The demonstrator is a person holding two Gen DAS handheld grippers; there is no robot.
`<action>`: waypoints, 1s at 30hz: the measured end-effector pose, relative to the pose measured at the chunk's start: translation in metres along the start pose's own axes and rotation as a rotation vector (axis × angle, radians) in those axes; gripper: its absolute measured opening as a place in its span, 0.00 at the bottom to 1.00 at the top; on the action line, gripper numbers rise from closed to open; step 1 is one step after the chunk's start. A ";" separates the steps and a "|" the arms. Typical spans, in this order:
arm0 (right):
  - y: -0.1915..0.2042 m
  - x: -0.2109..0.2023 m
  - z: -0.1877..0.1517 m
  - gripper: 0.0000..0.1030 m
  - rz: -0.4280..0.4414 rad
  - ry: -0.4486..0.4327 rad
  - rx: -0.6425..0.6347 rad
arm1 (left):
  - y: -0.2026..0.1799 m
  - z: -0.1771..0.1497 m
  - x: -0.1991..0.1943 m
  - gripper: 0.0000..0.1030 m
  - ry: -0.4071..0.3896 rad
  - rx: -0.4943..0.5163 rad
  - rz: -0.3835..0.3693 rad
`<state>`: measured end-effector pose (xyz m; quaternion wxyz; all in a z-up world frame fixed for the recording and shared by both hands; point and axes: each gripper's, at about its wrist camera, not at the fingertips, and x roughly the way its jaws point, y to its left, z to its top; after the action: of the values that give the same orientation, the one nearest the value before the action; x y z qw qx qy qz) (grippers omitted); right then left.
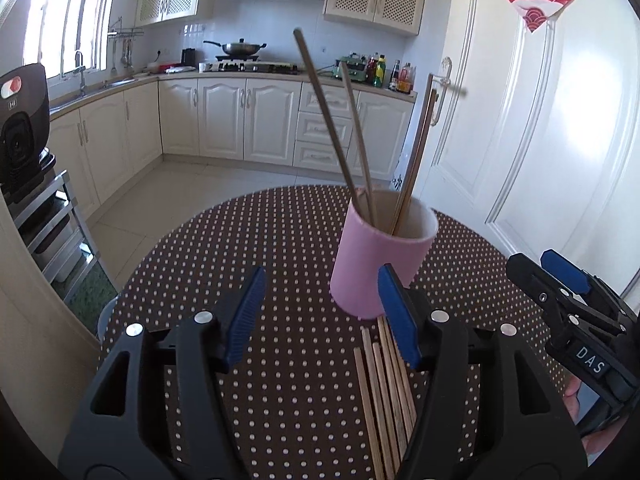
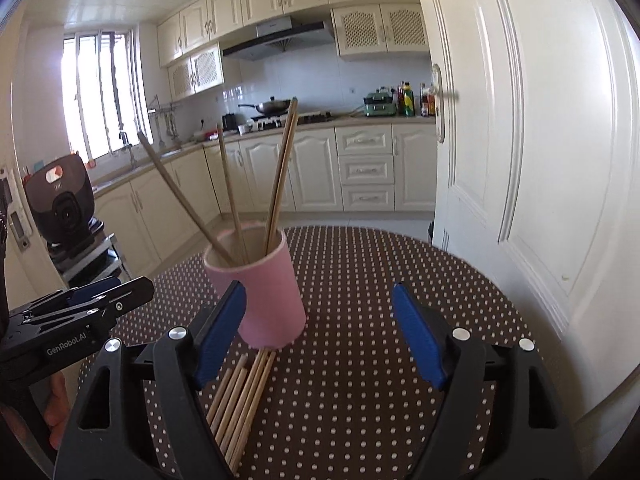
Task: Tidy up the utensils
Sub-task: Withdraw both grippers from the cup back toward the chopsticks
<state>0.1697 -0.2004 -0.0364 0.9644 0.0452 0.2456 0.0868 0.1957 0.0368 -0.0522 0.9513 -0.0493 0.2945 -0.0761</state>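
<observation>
A: How far along does the tidying look?

B: Partway, I'd say. The pink cylindrical holder (image 1: 382,258) stands upright on the round brown worktop with white dots (image 1: 256,248), and about four long brown wooden chopsticks (image 1: 326,114) already lean inside it, fanned out against the rim.

A: And what's left?

B: A bundle of pale wooden chopsticks (image 2: 240,400) lies flat on the worktop — its far ends just at the holder's base, running back toward the cameras. I can't count them exactly, but there are more loose than stored.

A: Is either gripper carrying anything?

B: No. The left gripper (image 1: 322,320) has its blue pads apart, with only worktop between them; the bundle lies under its right finger. The right gripper (image 2: 320,336) stands wider, also empty — the loose sticks sit below its left finger.

A: So the next thing is a pick-up?

B: That's my judgement: one gripper needs to close on a stick from the bundle and lift it into the holder.
</observation>
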 end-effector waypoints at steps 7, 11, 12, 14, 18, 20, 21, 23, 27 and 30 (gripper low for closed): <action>0.001 0.004 -0.018 0.79 0.014 0.081 -0.005 | 0.009 -0.021 0.009 0.58 0.068 -0.014 0.027; 0.004 0.011 -0.028 0.84 0.013 0.142 -0.015 | 0.014 -0.033 0.012 0.60 0.110 -0.019 0.025; 0.005 0.012 -0.030 0.85 0.011 0.156 -0.016 | 0.014 -0.035 0.012 0.60 0.119 -0.018 0.026; 0.006 0.018 -0.037 0.87 0.004 0.193 -0.021 | 0.016 -0.041 0.013 0.60 0.138 -0.013 0.022; 0.008 0.024 -0.049 0.90 -0.008 0.253 -0.029 | 0.017 -0.051 0.013 0.62 0.166 -0.009 0.018; 0.010 0.027 -0.056 0.91 -0.016 0.282 -0.035 | 0.018 -0.055 0.013 0.63 0.180 -0.005 0.020; 0.011 0.028 -0.058 0.91 -0.020 0.294 -0.037 | 0.018 -0.057 0.013 0.63 0.185 -0.003 0.020; 0.014 0.030 -0.063 0.91 -0.020 0.317 -0.045 | 0.019 -0.061 0.013 0.64 0.194 0.001 0.021; 0.020 0.034 -0.071 0.91 -0.034 0.350 -0.073 | 0.021 -0.069 0.012 0.67 0.212 -0.002 0.022; 0.023 0.038 -0.076 0.91 -0.044 0.383 -0.087 | 0.024 -0.074 0.010 0.69 0.223 -0.006 0.023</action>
<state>0.1631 -0.1673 -0.1176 0.9027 -0.0191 0.4216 0.0834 0.1642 0.0552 -0.1222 0.9133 -0.0398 0.3993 -0.0693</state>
